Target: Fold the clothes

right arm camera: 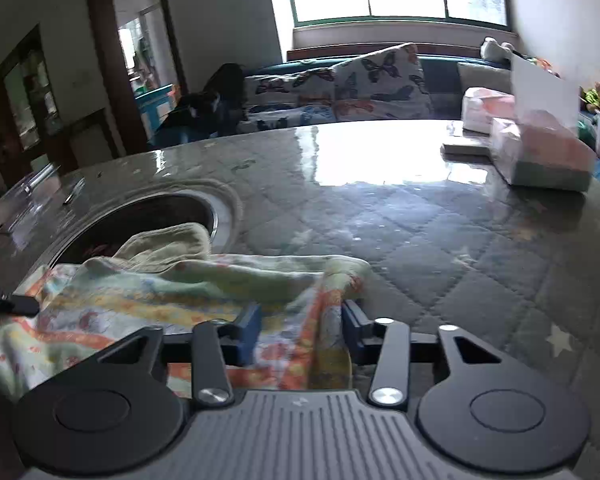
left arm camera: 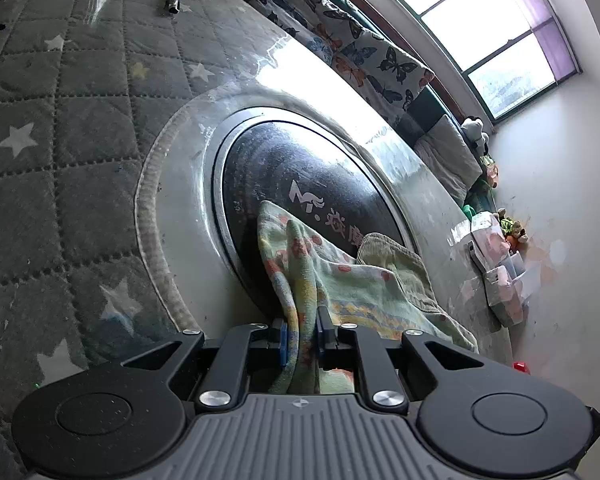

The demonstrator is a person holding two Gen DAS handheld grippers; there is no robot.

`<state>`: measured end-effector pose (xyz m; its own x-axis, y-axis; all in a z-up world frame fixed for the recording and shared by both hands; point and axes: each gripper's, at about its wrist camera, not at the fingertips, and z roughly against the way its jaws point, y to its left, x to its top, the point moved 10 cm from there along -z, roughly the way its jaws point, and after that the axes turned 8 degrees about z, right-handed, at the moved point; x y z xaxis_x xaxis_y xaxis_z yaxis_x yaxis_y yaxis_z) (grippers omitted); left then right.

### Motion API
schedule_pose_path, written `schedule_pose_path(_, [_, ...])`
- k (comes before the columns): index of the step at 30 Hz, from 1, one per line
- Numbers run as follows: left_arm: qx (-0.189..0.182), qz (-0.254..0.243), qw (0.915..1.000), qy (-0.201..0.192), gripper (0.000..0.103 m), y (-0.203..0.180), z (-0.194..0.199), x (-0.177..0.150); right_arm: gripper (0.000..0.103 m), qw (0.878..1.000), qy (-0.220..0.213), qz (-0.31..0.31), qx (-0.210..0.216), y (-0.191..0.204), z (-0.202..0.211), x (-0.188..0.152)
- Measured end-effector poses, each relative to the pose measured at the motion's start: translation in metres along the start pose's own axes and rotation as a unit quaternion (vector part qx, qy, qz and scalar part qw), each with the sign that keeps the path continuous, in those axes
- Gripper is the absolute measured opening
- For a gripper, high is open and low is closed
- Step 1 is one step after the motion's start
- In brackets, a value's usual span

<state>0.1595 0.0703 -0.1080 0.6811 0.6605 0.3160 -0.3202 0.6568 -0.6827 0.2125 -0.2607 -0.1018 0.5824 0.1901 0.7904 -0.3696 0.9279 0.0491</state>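
The left gripper (left arm camera: 300,334) pinches the printed cloth (left arm camera: 340,292) bunched between its fingers; the right gripper (right arm camera: 300,334) stands wider, cloth between its fingers—grip uncertain—so that edge may slip and skew the fold.

The printed cloth (left arm camera: 300,272) looks soft and matt, the ribbed beige garment (left arm camera: 396,256) beside it corduroy-like. A glossy clear plastic sheet covers the quilted table cover (left arm camera: 60,128). The round black hob (left arm camera: 300,168) shines, ringed in polished metal
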Motion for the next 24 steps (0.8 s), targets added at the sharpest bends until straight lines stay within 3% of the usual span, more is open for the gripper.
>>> schedule_pose_path(1, [0.001,-0.003,1.0000,0.000,0.014,-0.001,0.000,0.000,0.020,1.000,-0.001,0.001,0.002,0.002,0.001,0.000])
schedule_pose_path(4, [0.002,-0.019,0.9998,-0.003,0.013,-0.006,0.002,0.000,0.009,1.000,-0.009,0.001,0.006,0.007,0.006,0.002])
schedule_pose_path(11, [-0.027,-0.069,0.9972,-0.014,0.010,-0.045,0.012,0.000,0.008,0.999,-0.052,-0.004,0.001,0.003,0.044,0.017])
schedule_pose_path(24, [-0.078,-0.146,0.9859,0.024,0.009,-0.151,-0.031,-0.034,0.008,0.990,-0.096,-0.017,-0.099,-0.067,0.112,0.034])
